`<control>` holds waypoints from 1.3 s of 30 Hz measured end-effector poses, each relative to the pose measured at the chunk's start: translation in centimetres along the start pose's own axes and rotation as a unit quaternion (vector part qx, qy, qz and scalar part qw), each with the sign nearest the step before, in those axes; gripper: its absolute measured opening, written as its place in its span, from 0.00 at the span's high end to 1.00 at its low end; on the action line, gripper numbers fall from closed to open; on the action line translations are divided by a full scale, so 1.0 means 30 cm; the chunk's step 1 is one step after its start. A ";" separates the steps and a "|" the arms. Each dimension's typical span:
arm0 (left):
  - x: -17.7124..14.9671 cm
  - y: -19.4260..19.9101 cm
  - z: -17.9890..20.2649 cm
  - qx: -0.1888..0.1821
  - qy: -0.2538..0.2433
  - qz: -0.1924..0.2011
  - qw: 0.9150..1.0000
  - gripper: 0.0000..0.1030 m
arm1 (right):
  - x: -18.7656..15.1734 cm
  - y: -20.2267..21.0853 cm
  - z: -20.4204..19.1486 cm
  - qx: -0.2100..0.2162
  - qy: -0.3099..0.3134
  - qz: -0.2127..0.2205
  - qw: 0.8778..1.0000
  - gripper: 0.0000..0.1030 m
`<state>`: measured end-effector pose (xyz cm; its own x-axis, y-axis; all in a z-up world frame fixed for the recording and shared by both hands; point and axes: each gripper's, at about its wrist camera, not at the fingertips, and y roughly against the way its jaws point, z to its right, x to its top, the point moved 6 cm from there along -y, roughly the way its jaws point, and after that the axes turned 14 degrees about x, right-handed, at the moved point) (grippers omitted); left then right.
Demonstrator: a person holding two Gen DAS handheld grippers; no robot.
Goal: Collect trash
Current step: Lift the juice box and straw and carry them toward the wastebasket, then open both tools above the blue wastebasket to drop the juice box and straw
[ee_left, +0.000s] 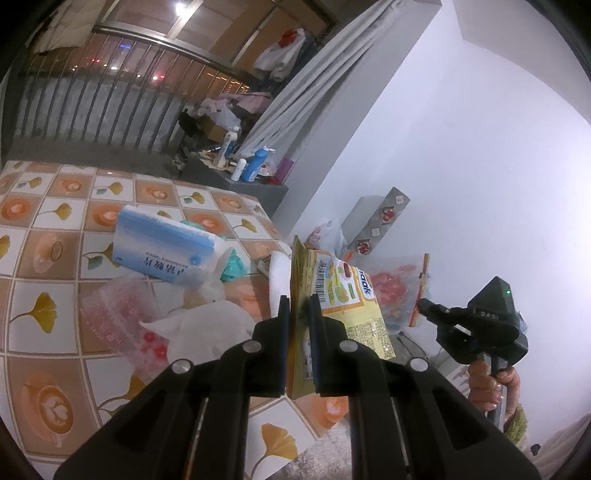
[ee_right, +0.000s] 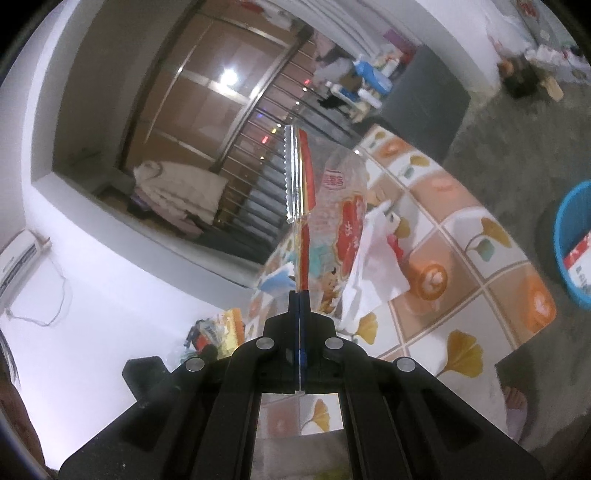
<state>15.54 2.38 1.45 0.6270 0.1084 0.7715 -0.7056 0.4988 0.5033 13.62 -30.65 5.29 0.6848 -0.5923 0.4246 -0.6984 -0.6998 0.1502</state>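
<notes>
Yellow snack packet (ee_left: pixel 343 295) clamped edge-on in my left gripper (ee_left: pixel 299 306), above the table (ee_left: pixel 44 229) edge by the wall | my right gripper (ee_right: pixel 298 295) pinched tight on clear wrapper (ee_right: pixel 340 206), tilted over the table's near corner | blue bin (ee_right: pixel 576 243) beyond the table's far edge.

Both fisheye views bend straight lines strongly toward dark vignetted corners; a ceiling lamp (ee_left: pixel 180 10) glares at upper left, reflected in glass; the white wall (ee_left: pixel 461 147) washes out at right; the right wrist view is softly blurred throughout.
</notes>
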 end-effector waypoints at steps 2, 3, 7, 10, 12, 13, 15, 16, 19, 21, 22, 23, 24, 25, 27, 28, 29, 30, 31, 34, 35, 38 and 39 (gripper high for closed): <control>0.004 -0.001 0.018 -0.002 -0.005 0.000 1.000 0.91 | 0.009 0.021 -0.010 0.003 0.009 0.006 1.000 1.00; 0.007 -0.002 0.029 -0.004 -0.008 0.000 1.000 0.91 | 0.012 0.034 -0.013 0.004 0.013 0.010 1.000 1.00; 0.020 -0.017 0.092 -0.012 -0.024 -0.003 1.000 0.91 | 0.035 0.099 -0.018 0.005 0.025 0.034 0.999 1.00; 0.032 -0.041 0.160 -0.025 -0.040 -0.007 0.999 0.91 | 0.049 0.174 -0.016 0.001 0.031 0.059 0.998 1.00; 0.039 -0.065 0.212 -0.035 -0.052 -0.013 0.998 0.91 | 0.060 0.225 -0.002 -0.005 0.032 0.077 0.997 1.00; 0.042 -0.081 0.243 -0.040 -0.060 -0.017 0.997 0.91 | 0.064 0.255 0.009 -0.008 0.030 0.088 0.996 1.00; 0.047 -0.127 0.320 -0.047 -0.080 -0.030 0.995 0.91 | 0.071 0.310 0.031 -0.016 0.025 0.107 0.994 1.00; 0.048 -0.151 0.362 -0.050 -0.092 -0.036 0.994 0.91 | 0.074 0.339 0.050 -0.022 0.022 0.118 0.993 1.00; 0.047 -0.224 0.477 -0.055 -0.125 -0.055 0.989 0.91 | 0.083 0.422 0.111 -0.041 0.008 0.147 0.988 1.00; 0.040 -0.288 0.561 -0.056 -0.149 -0.071 0.985 0.91 | 0.083 0.478 0.155 -0.060 -0.001 0.164 0.985 1.00; 0.034 -0.322 0.603 -0.056 -0.160 -0.080 0.982 0.91 | 0.083 0.504 0.179 -0.069 -0.006 0.173 0.983 1.00; 0.026 -0.365 0.651 -0.054 -0.174 -0.092 0.979 0.91 | 0.082 0.528 0.209 -0.078 -0.012 0.180 0.980 1.00; 0.020 -0.400 0.687 -0.051 -0.183 -0.101 0.977 0.91 | 0.080 0.551 0.243 -0.089 -0.021 0.188 0.978 1.00; 0.009 -0.438 0.725 -0.050 -0.194 -0.112 0.973 0.91 | 0.079 0.571 0.273 -0.098 -0.028 0.194 0.976 1.00; -0.019 -0.527 0.794 -0.044 -0.216 -0.138 0.965 0.91 | 0.076 0.602 0.341 -0.113 -0.047 0.205 0.971 1.00; -0.040 -0.582 0.839 -0.043 -0.229 -0.155 0.960 0.91 | 0.073 0.612 0.377 -0.119 -0.058 0.208 0.969 1.00; -0.055 -0.623 0.868 -0.043 -0.238 -0.166 0.956 0.91 | 0.070 0.618 0.412 -0.130 -0.067 0.210 0.967 1.00; -0.073 -0.662 0.896 -0.039 -0.248 -0.175 0.952 0.91 | 0.068 0.626 0.442 -0.140 -0.075 0.212 0.964 1.00; -0.092 -0.704 0.924 -0.034 -0.260 -0.182 0.948 0.91 | 0.066 0.635 0.475 -0.146 -0.084 0.212 0.963 1.00; -0.155 -0.853 1.011 -0.017 -0.295 -0.207 0.933 0.90 | 0.061 0.647 0.588 -0.164 -0.120 0.210 0.956 1.00; -0.175 -0.885 1.027 -0.013 -0.302 -0.214 0.929 0.90 | 0.059 0.651 0.620 -0.169 -0.129 0.209 0.955 1.00; -0.251 -1.001 1.080 0.008 -0.335 -0.237 0.912 0.90 | 0.032 0.659 0.721 -0.178 -0.160 0.205 0.949 1.00; -0.277 -1.036 1.093 0.013 -0.344 -0.244 0.907 0.90 | 0.024 0.655 0.759 -0.181 -0.173 0.203 0.947 1.00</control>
<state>21.44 -42.23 -7.83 0.5185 -0.6862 0.5102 -0.4133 0.3212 0.8520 5.12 -53.93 -11.80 0.3275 -0.9224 0.2048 -0.9017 -0.2404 0.3593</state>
